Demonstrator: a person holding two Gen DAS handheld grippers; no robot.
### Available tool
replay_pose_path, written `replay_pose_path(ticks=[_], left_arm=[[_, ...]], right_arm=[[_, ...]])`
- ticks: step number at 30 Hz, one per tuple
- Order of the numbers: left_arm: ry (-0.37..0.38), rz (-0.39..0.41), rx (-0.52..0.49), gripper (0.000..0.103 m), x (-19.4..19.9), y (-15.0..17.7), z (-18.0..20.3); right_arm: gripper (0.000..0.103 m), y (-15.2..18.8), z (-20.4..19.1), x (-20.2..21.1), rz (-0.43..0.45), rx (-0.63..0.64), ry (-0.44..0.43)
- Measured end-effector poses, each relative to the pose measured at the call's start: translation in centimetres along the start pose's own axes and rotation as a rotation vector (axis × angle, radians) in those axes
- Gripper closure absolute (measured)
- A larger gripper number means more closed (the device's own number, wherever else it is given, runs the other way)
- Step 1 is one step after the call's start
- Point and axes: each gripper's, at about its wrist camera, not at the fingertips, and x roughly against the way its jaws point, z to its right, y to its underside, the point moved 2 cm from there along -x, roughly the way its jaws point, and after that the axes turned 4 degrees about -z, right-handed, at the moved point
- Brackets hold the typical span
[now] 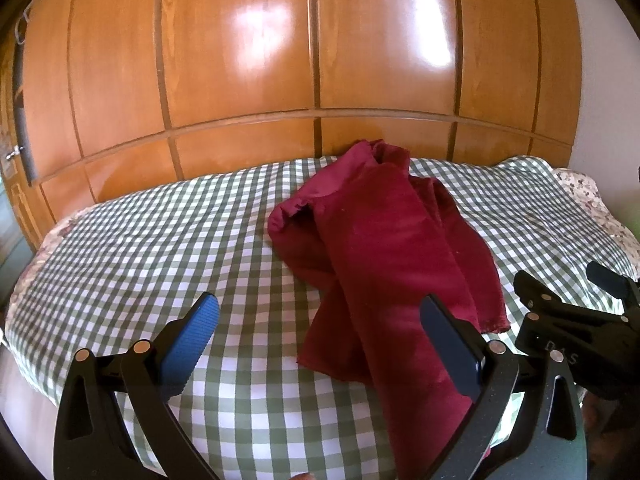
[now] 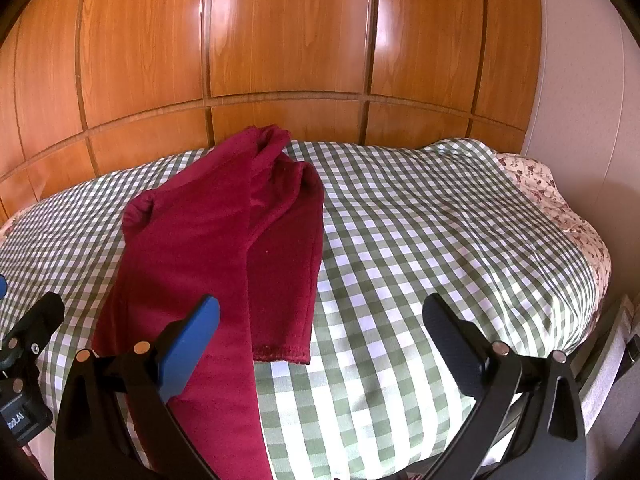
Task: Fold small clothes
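our 2 grippers, left gripper (image 1: pixel 320 344) and right gripper (image 2: pixel 320 344), hang wide open and empty over the bed (image 2: pixel 440 240), flanking the crumpled maroon garment (image 2: pixel 224 240) so we can reach its near edge.

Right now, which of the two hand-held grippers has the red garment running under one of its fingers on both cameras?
Both do: the red garment passes beneath the left hand-held gripper's right finger and the right hand-held gripper's left finger. Neither grips it.
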Motion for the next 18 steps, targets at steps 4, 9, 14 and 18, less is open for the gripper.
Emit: replay_pose_path(ticks=[4,9,14,18], left_arm=[[0.008,-0.005,-0.010,0.003,-0.1,0.1,0.2],[0.016,-0.011,-0.015,0.003,-0.2,0.2,0.2],[0.029,-0.056,-0.059,0.003,-1.0,0.7,1.0],[0.065,-0.097,-0.086,0.003,-1.6,1.1,1.6]], right_arm=[[0.002,0.1,0.0,0.0,-0.004,0.000,0.000],[0.002,0.1,0.0,-0.1,-0.004,0.000,0.002],[0.002,0.6,0.6,-0.5,-0.034,-0.026,-0.010],[0.002,1.2,1.9,-1.3,-0.079,-0.059,-0.019]])
